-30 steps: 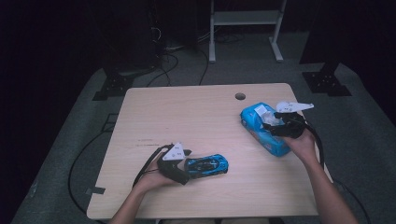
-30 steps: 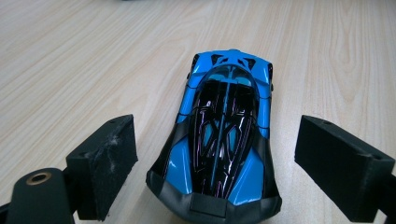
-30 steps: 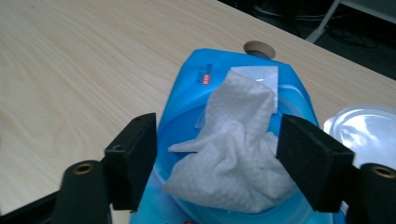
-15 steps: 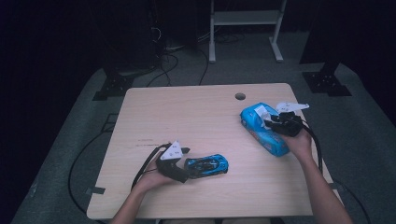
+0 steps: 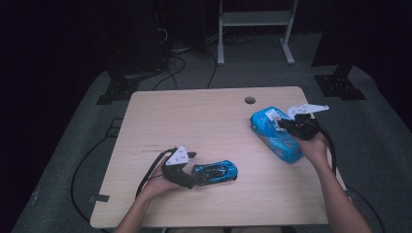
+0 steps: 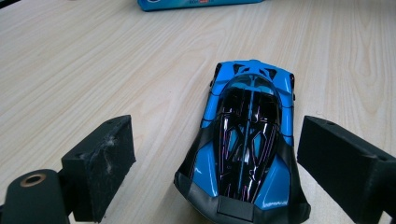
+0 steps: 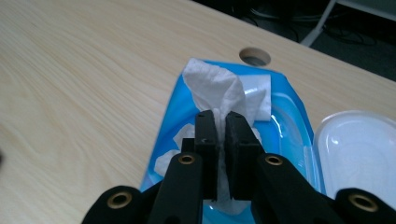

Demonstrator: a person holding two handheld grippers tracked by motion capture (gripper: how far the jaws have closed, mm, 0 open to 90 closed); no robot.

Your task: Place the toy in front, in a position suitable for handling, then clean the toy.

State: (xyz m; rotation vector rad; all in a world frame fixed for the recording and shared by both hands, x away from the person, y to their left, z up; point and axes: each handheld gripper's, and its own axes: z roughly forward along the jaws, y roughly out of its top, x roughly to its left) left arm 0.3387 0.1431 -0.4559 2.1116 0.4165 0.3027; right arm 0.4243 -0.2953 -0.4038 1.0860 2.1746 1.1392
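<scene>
A blue and black toy car (image 6: 247,140) (image 5: 215,172) lies on the wooden table, near its front left. My left gripper (image 6: 215,168) (image 5: 192,170) is open around the car's rear, its pads (image 6: 100,161) clear of the car on both sides. A blue pack of wet wipes (image 5: 274,133) (image 7: 280,126) lies at the right side of the table with its clear lid (image 7: 357,149) flipped open. My right gripper (image 7: 222,126) (image 5: 284,125) has just been closing and is shut on a white wipe (image 7: 219,91) that sticks up from the pack's opening.
The light wooden table (image 5: 204,121) has a round cable hole (image 5: 249,100) near its far edge. Beyond the table stand a white metal frame (image 5: 255,24) and black stands with cables on a grey floor. Cables trail from both grippers.
The right gripper's jaws have closed onto the wipe at the pack's opening. The left gripper and the toy car have stayed where they were.
</scene>
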